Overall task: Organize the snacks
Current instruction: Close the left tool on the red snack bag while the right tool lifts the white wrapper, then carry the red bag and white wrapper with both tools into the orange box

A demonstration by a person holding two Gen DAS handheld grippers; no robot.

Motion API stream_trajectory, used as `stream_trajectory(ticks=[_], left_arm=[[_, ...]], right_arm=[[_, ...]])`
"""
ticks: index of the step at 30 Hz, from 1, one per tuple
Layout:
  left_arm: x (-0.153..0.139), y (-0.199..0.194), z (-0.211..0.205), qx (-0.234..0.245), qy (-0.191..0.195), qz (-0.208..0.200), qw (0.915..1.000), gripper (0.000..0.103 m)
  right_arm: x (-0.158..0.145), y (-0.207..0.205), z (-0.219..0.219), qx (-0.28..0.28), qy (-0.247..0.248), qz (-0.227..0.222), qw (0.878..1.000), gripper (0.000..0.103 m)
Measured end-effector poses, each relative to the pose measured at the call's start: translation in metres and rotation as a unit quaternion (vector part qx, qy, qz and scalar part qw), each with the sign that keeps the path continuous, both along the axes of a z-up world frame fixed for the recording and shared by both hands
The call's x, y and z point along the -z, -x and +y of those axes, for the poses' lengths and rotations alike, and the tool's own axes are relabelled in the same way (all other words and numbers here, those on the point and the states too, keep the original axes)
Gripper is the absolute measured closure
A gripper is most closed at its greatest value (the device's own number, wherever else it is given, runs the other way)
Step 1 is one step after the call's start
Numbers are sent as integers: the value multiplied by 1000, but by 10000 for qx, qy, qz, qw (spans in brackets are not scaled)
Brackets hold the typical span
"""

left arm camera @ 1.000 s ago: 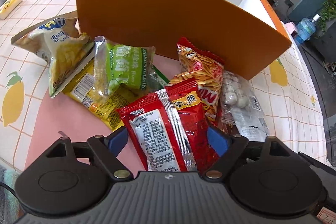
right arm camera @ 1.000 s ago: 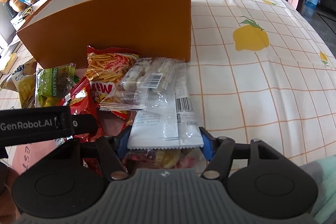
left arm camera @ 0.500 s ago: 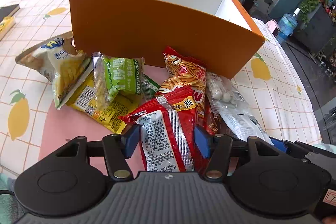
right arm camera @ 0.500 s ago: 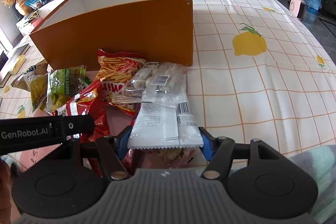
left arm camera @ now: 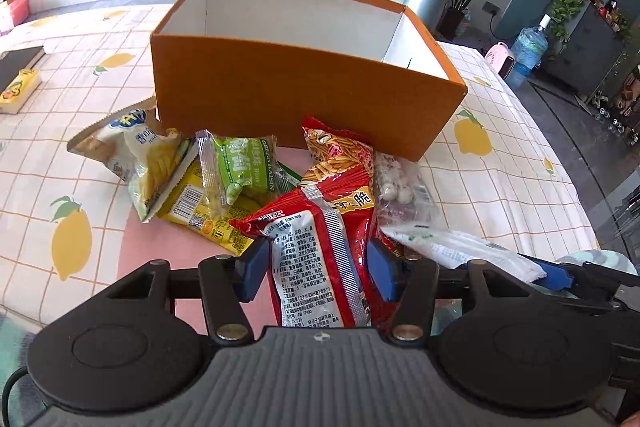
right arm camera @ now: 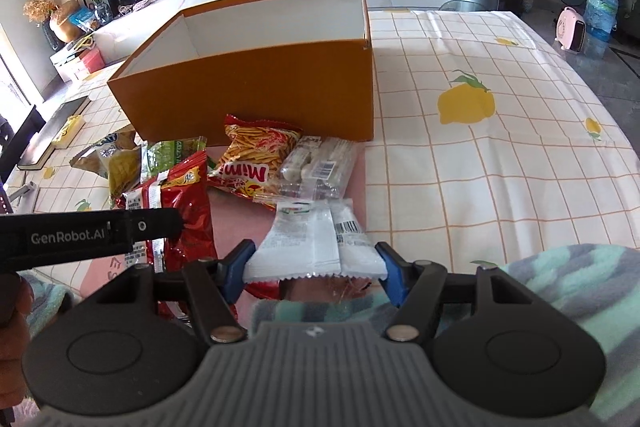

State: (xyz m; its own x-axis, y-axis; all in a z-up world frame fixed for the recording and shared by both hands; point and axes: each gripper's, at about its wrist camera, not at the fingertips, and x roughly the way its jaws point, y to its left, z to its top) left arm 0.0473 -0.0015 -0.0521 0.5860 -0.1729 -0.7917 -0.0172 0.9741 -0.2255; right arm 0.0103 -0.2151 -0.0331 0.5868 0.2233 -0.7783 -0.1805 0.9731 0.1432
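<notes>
Left wrist: left gripper (left arm camera: 318, 269), jaws just closed in, clamps red packet (left arm camera: 316, 247), near side of pile, orange box (left arm camera: 304, 95) beyond. Lift clear of the rim before releasing.

Right wrist: right gripper (right arm camera: 316, 269) grips white packet (right arm camera: 316, 241). Keep the two grippers apart.

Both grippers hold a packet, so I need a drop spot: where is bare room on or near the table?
Free: the white inside of the orange cardboard box, as far as visible, and the lemon-print tablecloth right of it. Crowded: the strip before the box, heaped with snack packets.
</notes>
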Motion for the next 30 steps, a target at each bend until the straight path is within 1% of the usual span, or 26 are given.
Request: stream_trajectory(ticks=[3, 8, 13, 17, 24, 27, 30], left_arm=[[-8, 5, 1, 22, -5, -98, 9999, 42], [-20, 13, 4, 27, 8, -258, 9997, 42], [-36, 17, 9, 33, -64, -468, 9989, 42], [-51, 15, 16, -37, -149, -672, 9976, 42], [-75, -2, 26, -90, -285, -988, 9947, 42], [-80, -13, 30, -94, -326, -1048, 9939, 42], [-82, -24, 35, -98, -336, -1060, 9937, 42]], right_arm=[[-10, 8, 0, -27, 18, -162, 9999, 40], [-27, 18, 1, -89, -97, -382, 9992, 41], [-45, 21, 5, -193, -184, -581, 9980, 41], [-64, 19, 11, -305, -114, -847, 9959, 41], [-91, 2, 25, -580, 34, -1195, 9911, 41], [-98, -11, 29, -669, 43, -1239, 9900, 41], [-103, -30, 34, -705, -26, -1187, 9904, 41]])
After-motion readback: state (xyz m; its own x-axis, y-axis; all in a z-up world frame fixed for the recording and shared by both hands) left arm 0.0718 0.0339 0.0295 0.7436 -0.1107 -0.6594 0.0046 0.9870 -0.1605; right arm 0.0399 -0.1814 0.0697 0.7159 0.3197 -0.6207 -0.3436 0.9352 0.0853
